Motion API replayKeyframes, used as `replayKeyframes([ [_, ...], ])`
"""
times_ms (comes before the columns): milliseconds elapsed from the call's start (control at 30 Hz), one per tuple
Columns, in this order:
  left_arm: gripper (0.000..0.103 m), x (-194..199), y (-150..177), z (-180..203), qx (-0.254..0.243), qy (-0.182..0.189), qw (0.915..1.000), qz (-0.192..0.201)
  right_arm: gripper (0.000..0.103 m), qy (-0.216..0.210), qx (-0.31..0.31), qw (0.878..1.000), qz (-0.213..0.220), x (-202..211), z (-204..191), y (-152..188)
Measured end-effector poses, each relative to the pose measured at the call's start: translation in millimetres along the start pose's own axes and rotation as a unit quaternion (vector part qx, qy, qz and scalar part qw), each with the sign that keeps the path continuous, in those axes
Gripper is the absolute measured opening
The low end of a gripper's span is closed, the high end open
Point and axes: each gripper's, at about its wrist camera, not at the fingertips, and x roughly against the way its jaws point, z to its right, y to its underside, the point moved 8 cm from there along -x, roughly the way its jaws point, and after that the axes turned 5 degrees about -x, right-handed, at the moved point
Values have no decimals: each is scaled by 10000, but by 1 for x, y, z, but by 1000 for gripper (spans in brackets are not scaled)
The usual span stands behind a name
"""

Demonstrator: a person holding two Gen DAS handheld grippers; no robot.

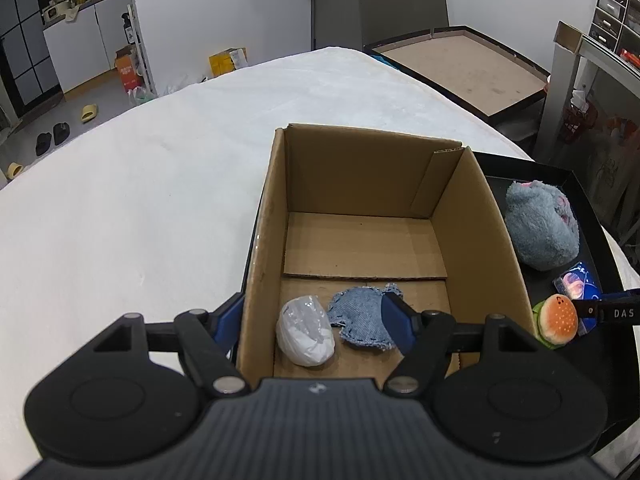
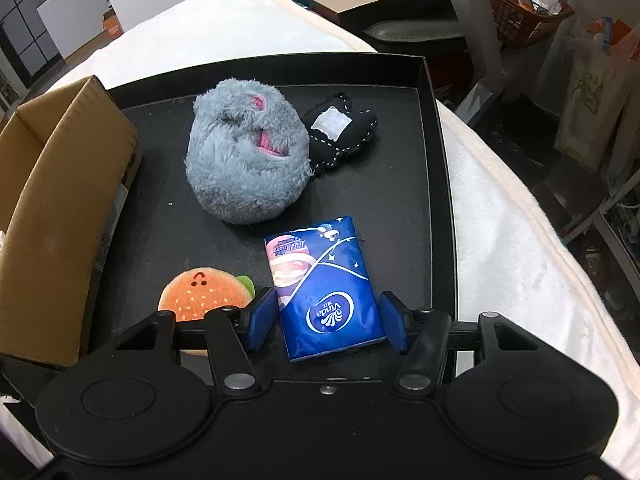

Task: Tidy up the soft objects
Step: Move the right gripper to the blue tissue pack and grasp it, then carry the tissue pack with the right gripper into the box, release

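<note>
A cardboard box (image 1: pixel 472 208) holds a white soft bundle (image 1: pixel 306 330) and a denim piece (image 1: pixel 362 316) at its near end. My left gripper (image 1: pixel 312 322) is open, straddling the box's near left wall, holding nothing. To the right lies a black tray (image 2: pixel 434 152) with a grey plush (image 2: pixel 246 160), a black stitched pouch (image 2: pixel 340 132), a burger plush (image 2: pixel 204 292) and a blue tissue pack (image 2: pixel 324 292). My right gripper (image 2: pixel 326 326) is open, its fingers on either side of the tissue pack's near end. The cardboard box (image 2: pixel 52 208) stands left of the tray.
Everything sits on a white cloth-covered table (image 1: pixel 140 184). A brown board (image 1: pixel 460 68) lies beyond the table's far edge. Shelving and bags (image 2: pixel 592 100) stand to the right. The right gripper's finger (image 1: pixel 612 312) shows next to the burger plush (image 1: pixel 558 320).
</note>
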Motion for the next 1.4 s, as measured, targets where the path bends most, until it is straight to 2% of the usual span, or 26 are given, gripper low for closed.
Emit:
replayKeyframes([
  [267,71,3,1,-3,39,155,9999,3,52,89,-87,9999,93,11,0,-2],
  [500,71,7,0,-8,139,347,9993,59,51,152,-13,9993,353,34,-11,-14],
  [1033,70,11,3,-22,253,492,9984,141,51,65,467,9959,772,75,-80,-38],
  [1400,64,11,4,-28,393,680,9968,132,52,-77,587,9928,1043,93,-122,-53],
])
